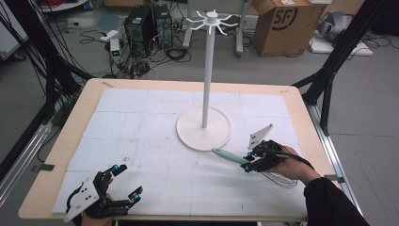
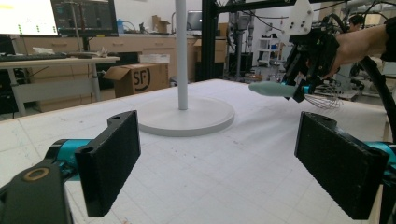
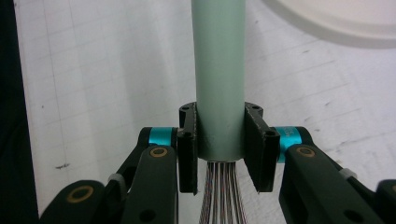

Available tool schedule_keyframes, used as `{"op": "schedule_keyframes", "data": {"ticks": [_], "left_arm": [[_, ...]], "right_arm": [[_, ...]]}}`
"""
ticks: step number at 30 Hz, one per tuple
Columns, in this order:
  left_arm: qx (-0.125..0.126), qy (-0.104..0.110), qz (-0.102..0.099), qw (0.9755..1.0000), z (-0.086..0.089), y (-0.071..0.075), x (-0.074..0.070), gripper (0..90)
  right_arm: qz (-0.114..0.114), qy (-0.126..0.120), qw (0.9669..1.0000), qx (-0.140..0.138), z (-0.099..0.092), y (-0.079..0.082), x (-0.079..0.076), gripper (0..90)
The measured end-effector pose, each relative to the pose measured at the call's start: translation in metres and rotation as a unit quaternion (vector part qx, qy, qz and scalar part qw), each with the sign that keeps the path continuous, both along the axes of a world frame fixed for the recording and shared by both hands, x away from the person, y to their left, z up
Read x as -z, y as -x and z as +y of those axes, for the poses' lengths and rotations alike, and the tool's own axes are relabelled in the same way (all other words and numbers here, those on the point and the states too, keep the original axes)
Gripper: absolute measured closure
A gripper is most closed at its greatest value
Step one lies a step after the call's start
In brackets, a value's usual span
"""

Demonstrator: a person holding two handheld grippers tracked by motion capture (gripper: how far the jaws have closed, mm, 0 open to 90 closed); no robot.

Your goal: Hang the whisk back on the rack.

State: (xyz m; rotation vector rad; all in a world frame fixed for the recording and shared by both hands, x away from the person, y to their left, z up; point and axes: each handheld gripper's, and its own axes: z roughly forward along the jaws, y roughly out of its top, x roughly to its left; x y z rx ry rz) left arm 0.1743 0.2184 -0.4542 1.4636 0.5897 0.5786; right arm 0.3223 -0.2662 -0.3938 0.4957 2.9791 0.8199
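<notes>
Right gripper (image 1: 248, 161), fingers (image 3: 187, 140) clenched on the pale green handle of a whisk (image 1: 230, 156) at the end where the handle meets the wires; in the right gripper view one pad presses each side of the handle, and the wire bundle runs back between the gripper's links. In the high view the whisk lies nearly level over the counter (image 1: 80, 101) near its right edge, the handle pointing toward the counter's middle and the wire loops trailing under the person's right hand (image 1: 288, 165). Just beyond the handle tip stands a white rack (image 1: 205, 70), a round base with an upright pole topped by a ring of hooks, placed a little right of the counter's centre. Left gripper (image 1: 123, 182), fingers (image 2: 112, 158) released and set wide apart with nothing between them, held low near the front left corner of the counter. A white gridded mat (image 1: 141, 141) covers most of the counter top.
</notes>
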Motion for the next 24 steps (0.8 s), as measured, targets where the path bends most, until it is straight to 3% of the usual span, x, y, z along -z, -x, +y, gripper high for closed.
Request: {"op": "schedule_keyframes", "data": {"ticks": [3, 4, 9, 11, 24], "left_arm": [[0.000, -0.002, 0.002, 1.0000, 0.000, 0.000, 0.000, 14.8], [0.000, -0.003, 0.002, 1.0000, 0.000, 0.000, 0.000, 14.8], [0.000, -0.002, 0.002, 1.0000, 0.000, 0.000, 0.000, 14.8], [-0.001, -0.004, 0.000, 1.0000, 0.000, 0.000, 0.000, 14.8], [-0.001, 0.000, 0.000, 1.0000, 0.001, -0.001, 0.000, 14.8]], "right_arm": [[-0.010, -0.019, 0.9997, 0.006, -0.001, 0.001, -0.007, 69.1], [-0.009, -0.036, 0.9993, 0.010, -0.002, 0.000, -0.011, 69.1], [-0.016, -0.056, 0.9982, 0.013, -0.001, -0.001, -0.023, 69.1], [-0.023, -0.075, 0.9968, 0.014, 0.000, -0.002, -0.033, 69.1], [-0.072, -0.129, 0.9890, 0.012, 0.009, -0.012, -0.084, 69.1]]}}
